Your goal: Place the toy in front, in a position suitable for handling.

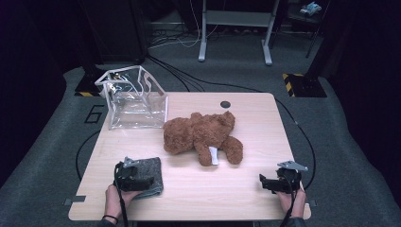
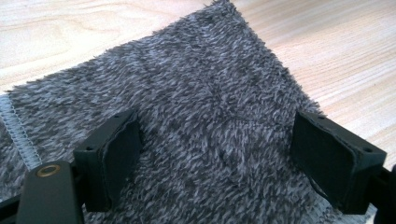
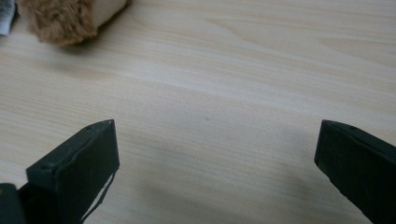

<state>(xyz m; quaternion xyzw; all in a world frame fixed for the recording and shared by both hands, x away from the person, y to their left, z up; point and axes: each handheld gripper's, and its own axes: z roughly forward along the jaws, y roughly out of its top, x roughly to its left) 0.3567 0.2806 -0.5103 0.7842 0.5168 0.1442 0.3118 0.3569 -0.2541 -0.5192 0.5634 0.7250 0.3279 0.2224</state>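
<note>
Dark grey carpet surrounds the pale wooden table [image 1: 189, 189], which takes up the middle of the high view, its rounded near edge along the bottom of the frame and its far edge about halfway up. Cables trail over the floor beyond it, toward the metal legs of a frame at the top centre.

Largest on the table is the brown teddy bear [image 1: 203, 137], lying on its side near the centre, a white label showing at its lower side. Upper left of it, a clear plastic bag [image 1: 135, 99] with white trim stands at the far left corner, partly over the edge, mouth open upward. The two sit just beside each other; whether they touch I cannot tell.

Lower left lies the folded grey fleece cloth [image 1: 151, 177], near the front edge. The left claw [image 1: 142, 182] sits low over it. In the left gripper view its jaws stand fairly wide on either side of the cloth [image 2: 210, 121], the pile filling the span between them, but the pads do not pinch it.

Lower right, the right claw [image 1: 261, 182] lies close to the front right corner, pointing toward the left of the frame. In the right gripper view its jaws are spread wide over bare wood [image 3: 224, 93] with nothing between them, and a bear foot [image 3: 70, 16] shows at upper left.

Bare table runs between the two claws along the front edge, and also right of the bear.
</note>
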